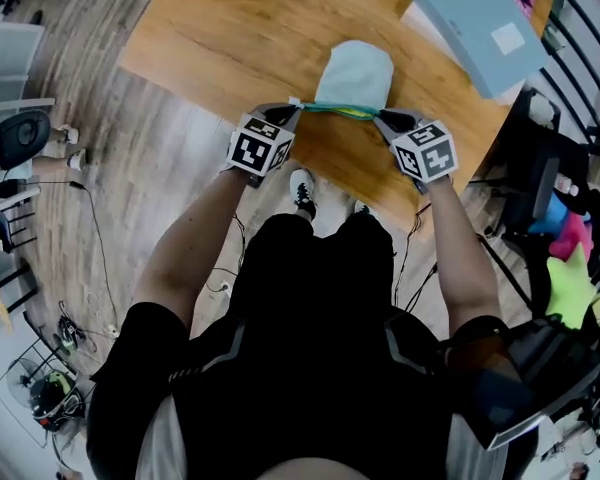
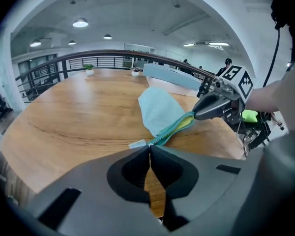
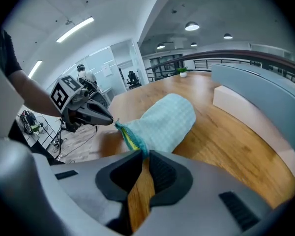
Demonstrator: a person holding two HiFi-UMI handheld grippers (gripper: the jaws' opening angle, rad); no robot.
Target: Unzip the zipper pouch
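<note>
so the zipper (image 1: 335, 109) runs left-right between both: left gripper (image 1: 292, 106) pinched shut on its end tab (image 2: 137, 144), right gripper (image 1: 378, 116) clamped on the pouch (image 1: 355, 73) corner.

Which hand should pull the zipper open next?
Probably the left hand-held gripper. It is shut on the end of the zipper, next to a pale tab. The right hand-held gripper pinches the other corner of the pouch, so it can hold the pouch steady.
</note>
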